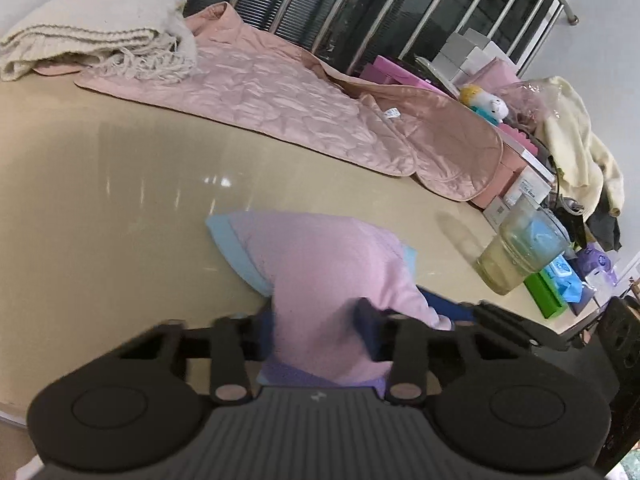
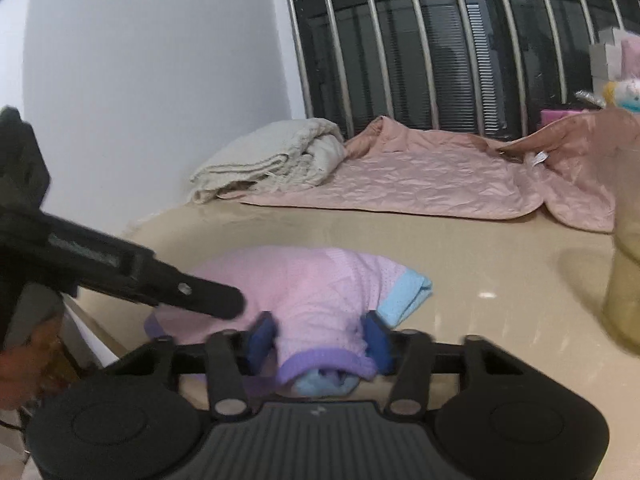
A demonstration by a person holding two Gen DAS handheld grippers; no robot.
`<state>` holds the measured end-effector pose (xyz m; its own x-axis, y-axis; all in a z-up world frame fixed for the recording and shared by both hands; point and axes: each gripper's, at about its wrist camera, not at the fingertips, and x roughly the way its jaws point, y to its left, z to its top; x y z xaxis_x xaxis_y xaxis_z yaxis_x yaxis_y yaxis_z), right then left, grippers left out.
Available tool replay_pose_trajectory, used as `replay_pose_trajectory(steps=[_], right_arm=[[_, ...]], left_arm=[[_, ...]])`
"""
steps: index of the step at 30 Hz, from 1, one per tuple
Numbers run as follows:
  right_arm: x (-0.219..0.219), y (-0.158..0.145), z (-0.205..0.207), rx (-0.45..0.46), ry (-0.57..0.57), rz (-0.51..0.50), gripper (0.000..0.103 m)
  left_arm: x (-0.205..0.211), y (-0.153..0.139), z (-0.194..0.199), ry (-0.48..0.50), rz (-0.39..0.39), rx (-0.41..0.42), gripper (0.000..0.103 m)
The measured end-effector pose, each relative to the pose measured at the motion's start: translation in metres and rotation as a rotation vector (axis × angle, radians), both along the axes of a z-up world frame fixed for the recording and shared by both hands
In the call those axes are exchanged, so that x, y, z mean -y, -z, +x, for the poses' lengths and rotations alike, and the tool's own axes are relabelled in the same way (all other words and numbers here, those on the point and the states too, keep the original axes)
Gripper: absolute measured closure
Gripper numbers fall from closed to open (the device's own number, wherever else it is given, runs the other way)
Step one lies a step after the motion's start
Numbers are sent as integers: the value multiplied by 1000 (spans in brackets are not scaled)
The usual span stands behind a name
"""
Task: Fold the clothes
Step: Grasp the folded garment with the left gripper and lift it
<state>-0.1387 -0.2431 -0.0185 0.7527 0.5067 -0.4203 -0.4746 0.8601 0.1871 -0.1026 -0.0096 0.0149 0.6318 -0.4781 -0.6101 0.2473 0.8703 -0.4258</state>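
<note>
A small pink garment [image 1: 320, 264] with light blue cuffs and a purple hem lies bunched on the glossy beige table [image 1: 120, 220]. My left gripper [image 1: 316, 330] has its blue pads pressed against a gathered fold of the pink cloth. In the right wrist view the same garment [image 2: 304, 280] runs between the blue pads of my right gripper [image 2: 320, 340], which pinch it near the purple hem. The left gripper's black body [image 2: 160, 280] reaches in from the left beside it, with a hand showing at the lower left edge.
A pink quilted blanket [image 1: 280, 96] and a folded cream throw [image 1: 92, 36] lie along the table's far side, before metal window bars. A plastic cup of yellowish liquid [image 1: 516, 252] stands to the right. Boxes, a toy and clothes crowd the right edge.
</note>
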Motion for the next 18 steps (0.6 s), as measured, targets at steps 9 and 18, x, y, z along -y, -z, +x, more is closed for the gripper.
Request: replay_pose_trajectory(steps=[9, 18], right_arm=[[-8, -22, 4, 40, 20, 57, 87], [4, -106, 54, 124, 98, 79, 87]], left_arm=[[-5, -22, 12, 14, -61, 70, 93], [1, -95, 77, 74, -146, 205, 93]])
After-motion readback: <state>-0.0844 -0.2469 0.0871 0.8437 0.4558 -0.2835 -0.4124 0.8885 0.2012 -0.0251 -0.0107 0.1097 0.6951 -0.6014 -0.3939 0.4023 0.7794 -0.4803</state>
